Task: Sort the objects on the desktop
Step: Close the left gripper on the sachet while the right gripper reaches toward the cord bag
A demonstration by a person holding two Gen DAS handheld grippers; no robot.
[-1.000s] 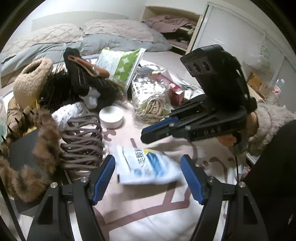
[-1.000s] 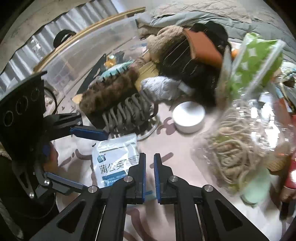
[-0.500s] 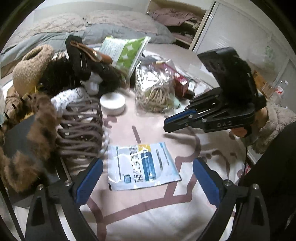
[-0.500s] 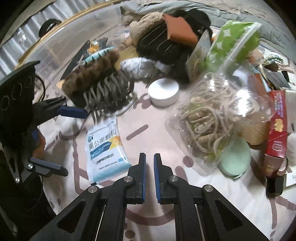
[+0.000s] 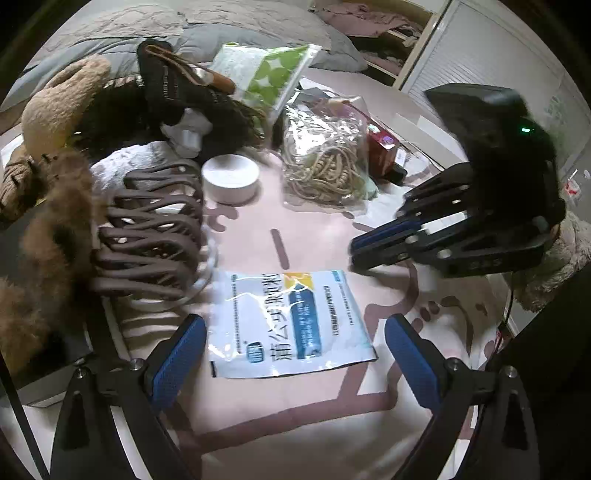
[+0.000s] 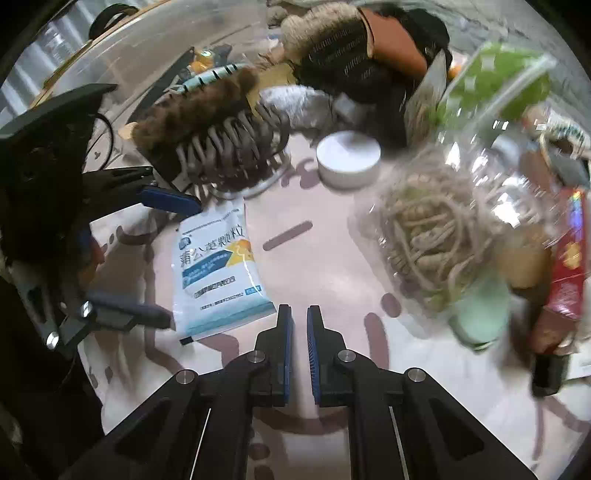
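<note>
A: Left gripper [image 5: 293, 350]: jaws spread wide, just been opening. Nothing pinched. The white-and-blue granule sachet [image 5: 290, 323] lies flat on the pink patterned cloth [image 5: 295, 424] between the two blue pads, touching neither as far as I can see.

B: And the right gripper [image 6: 299, 332]?

A: Jaws pressed together, a thin slit between the pads, empty. It hangs over bare cloth just beside the sachet's corner; seen from the left wrist it is tilted down, apart from the sachet.

B: Where does the sachet sit on the cloth?

A: Near edge, in the open patch. Its far corner lies just beside the brown claw hair clip [image 5: 147, 236], which rests against a brown fur piece [image 5: 48, 236].

B: Rest of the clutter?

A: Further back: a white round tin [image 5: 229, 178], then a clear bag of beige cord [image 5: 325, 166], a red box [image 5: 382, 155] beside that. Behind them, a green-and-white pouch [image 5: 264, 74] leaning on a dark heap of clothing [image 5: 173, 96]. Bedding [image 5: 240, 26] at the far edge.
</note>
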